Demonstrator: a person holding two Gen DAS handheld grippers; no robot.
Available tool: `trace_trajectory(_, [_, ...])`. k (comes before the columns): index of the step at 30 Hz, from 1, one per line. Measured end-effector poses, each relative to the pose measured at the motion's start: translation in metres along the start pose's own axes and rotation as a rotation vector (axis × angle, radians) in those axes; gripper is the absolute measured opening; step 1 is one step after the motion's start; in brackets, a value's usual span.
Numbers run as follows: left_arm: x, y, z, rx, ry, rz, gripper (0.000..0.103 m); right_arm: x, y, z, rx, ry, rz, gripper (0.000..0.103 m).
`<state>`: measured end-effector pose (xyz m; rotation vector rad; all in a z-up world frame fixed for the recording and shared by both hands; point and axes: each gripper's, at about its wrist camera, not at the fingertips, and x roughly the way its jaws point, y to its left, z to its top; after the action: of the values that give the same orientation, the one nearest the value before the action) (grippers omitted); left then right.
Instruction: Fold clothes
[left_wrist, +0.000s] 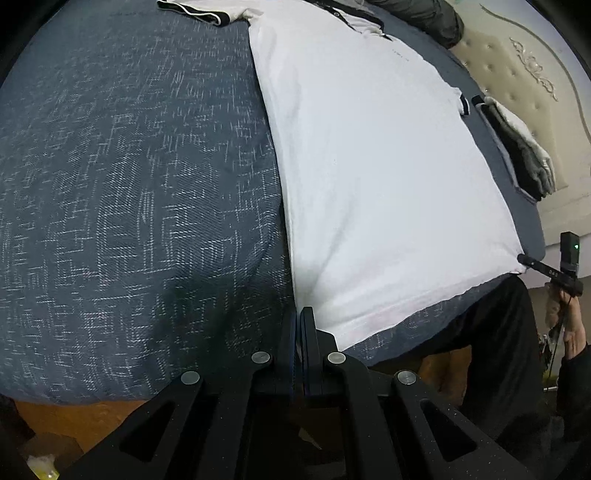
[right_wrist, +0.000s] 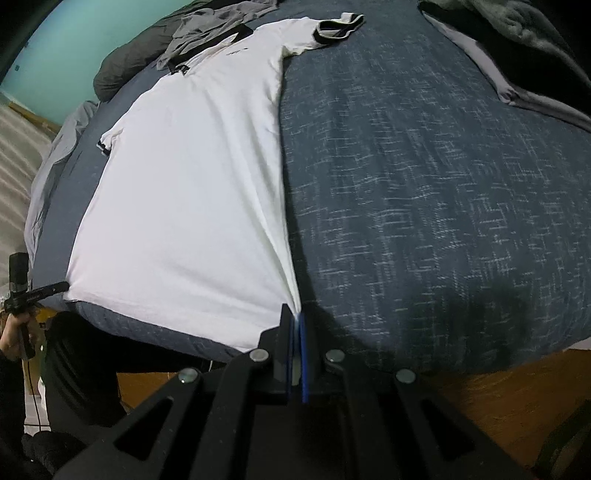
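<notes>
A white T-shirt (left_wrist: 369, 166) with black-trimmed sleeves lies spread flat on the dark blue bedspread (left_wrist: 129, 184), hem toward me. My left gripper (left_wrist: 298, 314) is shut on the hem's left corner. At the far right of the left wrist view, my right gripper (left_wrist: 522, 258) pinches the other hem corner. In the right wrist view the T-shirt (right_wrist: 184, 184) stretches away to the left, and the right gripper (right_wrist: 295, 314) is shut on its near hem corner, the cloth drawn into the fingers. The left gripper (right_wrist: 63, 286) shows at the far left, on the opposite corner.
A stack of folded clothes (left_wrist: 524, 147) sits by the beige tufted headboard (left_wrist: 517, 66). Grey garments (right_wrist: 207, 33) and a dark blanket (right_wrist: 517, 33) lie at the bed's far side. A person's black trousers (left_wrist: 498, 332) stand against the bed's front edge.
</notes>
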<state>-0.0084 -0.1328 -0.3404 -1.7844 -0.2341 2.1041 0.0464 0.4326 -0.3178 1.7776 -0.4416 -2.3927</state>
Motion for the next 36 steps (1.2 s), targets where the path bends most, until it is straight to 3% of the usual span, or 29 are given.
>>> trace_trajectory(6, [-0.028, -0.002, 0.008, -0.010, -0.050, 0.058, 0.004, -0.011, 0.010, 0.005, -0.031, -0.002, -0.031, 0.008])
trace_trajectory(10, [-0.058, -0.002, 0.022, -0.022, -0.122, 0.092, 0.018, -0.036, 0.012, 0.017, -0.032, -0.066, -0.015, 0.013])
trace_trajectory(12, [-0.064, -0.006, 0.036, -0.025, -0.152, 0.095, 0.018, -0.048, 0.014, 0.028, -0.029, -0.100, -0.013, 0.023])
trace_trajectory(16, [-0.075, -0.016, 0.063, -0.030, -0.214, 0.100, 0.018, -0.066, 0.021, 0.049, -0.015, -0.154, 0.010, 0.030])
trace_trajectory(21, [-0.089, -0.027, 0.096, -0.036, -0.290, 0.107, 0.029, -0.075, 0.020, 0.075, 0.029, -0.196, 0.054, 0.045])
trace_trajectory(24, [-0.083, -0.033, 0.119, -0.038, -0.312, 0.099, 0.031, -0.073, 0.018, 0.094, 0.069, -0.212, 0.082, 0.053])
trace_trajectory(36, [-0.025, -0.049, 0.189, -0.064, -0.378, 0.061, 0.033, -0.023, -0.024, 0.196, 0.240, -0.239, 0.094, 0.058])
